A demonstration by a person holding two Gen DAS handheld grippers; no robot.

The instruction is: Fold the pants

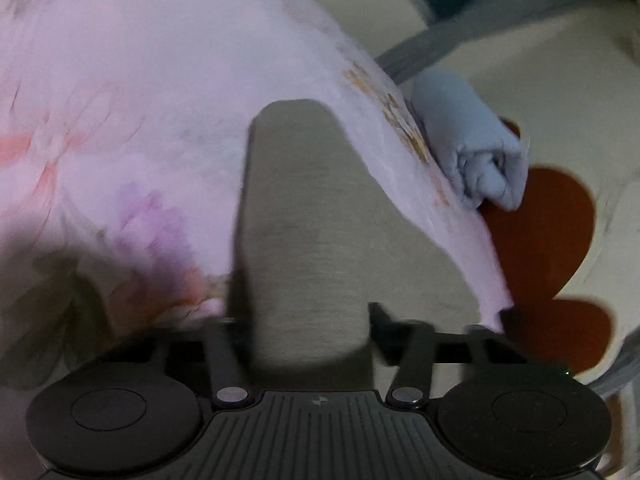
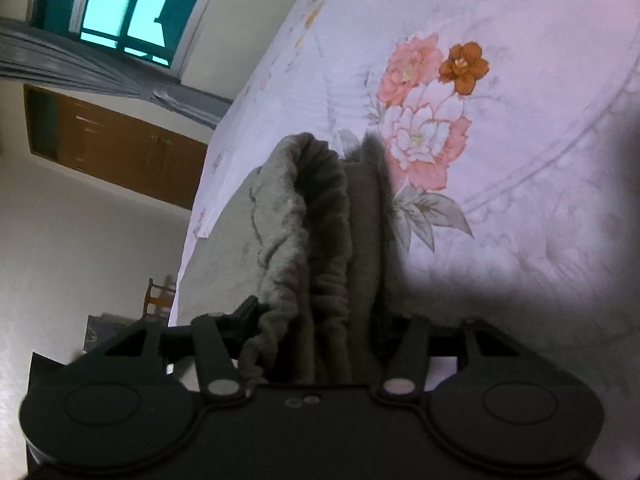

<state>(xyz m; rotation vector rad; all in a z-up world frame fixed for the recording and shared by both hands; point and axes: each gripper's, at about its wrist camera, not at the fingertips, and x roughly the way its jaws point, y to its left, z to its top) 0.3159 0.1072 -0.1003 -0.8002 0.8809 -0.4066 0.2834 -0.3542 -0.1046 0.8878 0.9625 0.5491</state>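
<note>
Left wrist view shows our left gripper [image 1: 304,316] clamped on the grey-brown fleece pants [image 1: 304,216] over the pink floral bedsheet [image 1: 120,100]; our right gripper [image 2: 308,320] clamps their bunched waistband [image 2: 320,216].

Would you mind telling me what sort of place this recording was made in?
Most likely a bedroom at home: a floral bedsheet covers a bed, with a wooden door, a window and a grey curtain beside it.
</note>
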